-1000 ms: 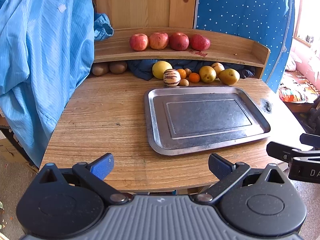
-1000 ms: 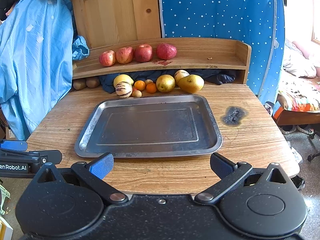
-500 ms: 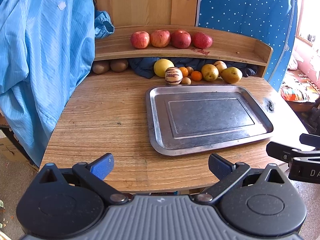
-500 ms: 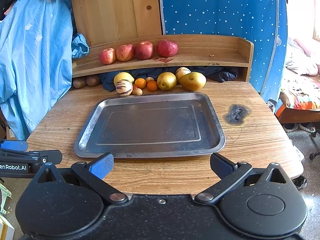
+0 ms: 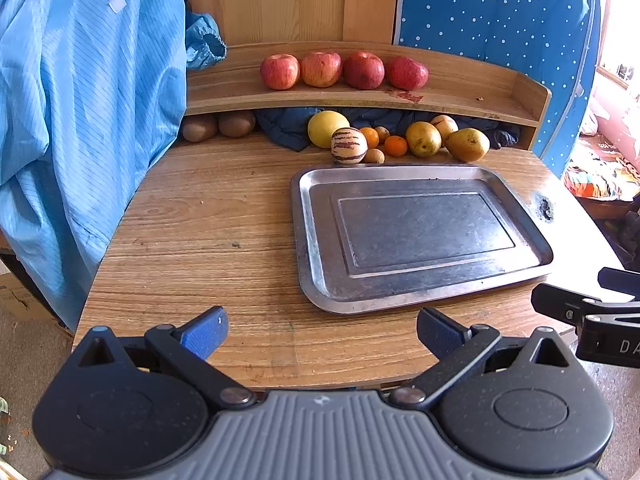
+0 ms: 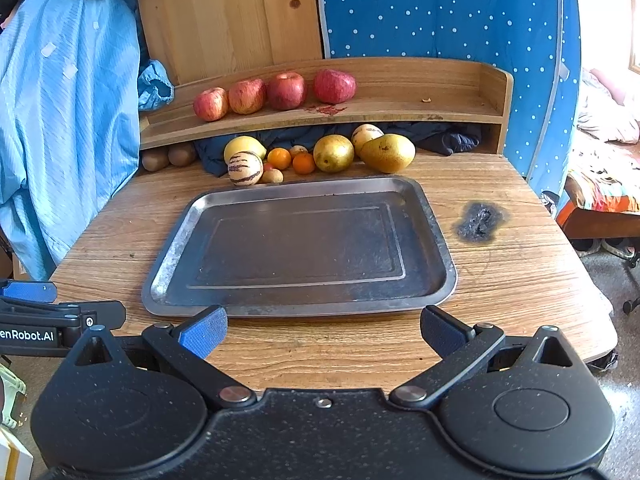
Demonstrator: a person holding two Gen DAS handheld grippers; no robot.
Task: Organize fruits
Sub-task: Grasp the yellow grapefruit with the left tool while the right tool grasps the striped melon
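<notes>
An empty metal tray (image 5: 312, 240) (image 6: 168, 264) lies on the wooden table. Behind it sits a cluster of fruit: a striped melon (image 5: 349, 145) (image 6: 245, 168), a yellow round fruit (image 5: 326, 127), small oranges (image 6: 304, 163), and pears (image 5: 467, 144) (image 6: 387, 153). Several red apples (image 5: 343, 70) (image 6: 272, 92) line the shelf above. Two kiwis (image 5: 218, 126) lie under the shelf at the left. My left gripper (image 5: 322, 332) is open and empty at the table's near edge. My right gripper (image 6: 323, 330) is open and empty in front of the tray.
A blue garment (image 5: 80, 100) hangs at the table's left side. A dark cloth (image 6: 440, 136) lies under the shelf behind the fruit. A burn mark (image 6: 480, 222) is on the table right of the tray. A blue dotted curtain (image 6: 440, 8) stands behind.
Both grippers have moved slightly forward toward the table; the tray and fruit look a little nearer. Nothing was grasped or moved.
</notes>
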